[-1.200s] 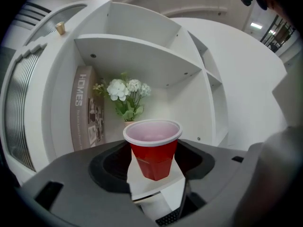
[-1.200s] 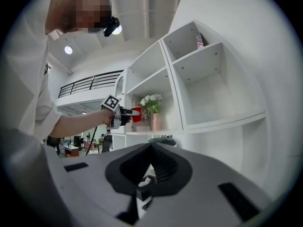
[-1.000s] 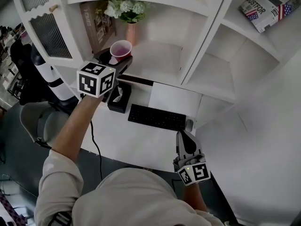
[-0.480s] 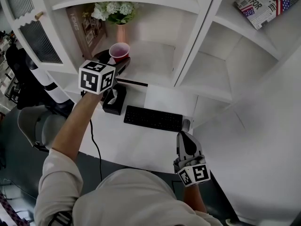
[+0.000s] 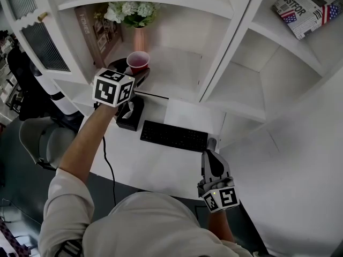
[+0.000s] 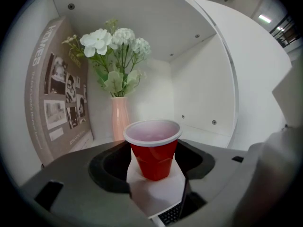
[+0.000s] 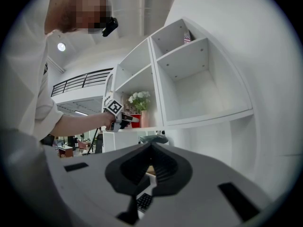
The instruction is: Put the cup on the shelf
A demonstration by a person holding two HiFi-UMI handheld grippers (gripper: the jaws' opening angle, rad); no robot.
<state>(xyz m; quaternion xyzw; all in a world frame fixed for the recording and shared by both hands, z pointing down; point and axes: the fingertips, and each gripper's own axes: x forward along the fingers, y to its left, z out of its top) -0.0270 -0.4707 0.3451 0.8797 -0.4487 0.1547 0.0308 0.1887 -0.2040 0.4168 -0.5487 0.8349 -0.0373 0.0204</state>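
Note:
A red plastic cup (image 5: 138,62) with a white inside stands upright between the jaws of my left gripper (image 5: 134,71), held over the front edge of the white shelf (image 5: 177,74). In the left gripper view the cup (image 6: 154,150) fills the middle and my left gripper (image 6: 154,171) is shut on its lower part. The right gripper view shows the same cup (image 7: 136,120) far off at the shelf. My right gripper (image 5: 208,157) hangs low over the desk's front edge with nothing in it, and in its own view its (image 7: 151,145) jaws meet.
On the shelf behind the cup stand a pink vase of white flowers (image 5: 139,36) and a leaning photo book (image 5: 99,28). Below lie a black keyboard (image 5: 174,135) and a dark tissue box (image 5: 130,114). A magazine (image 5: 308,7) lies top right, a grey chair (image 5: 37,138) left.
My left gripper has carried the cup a little further in toward the shelf and the vase. The right gripper has stayed where it was.

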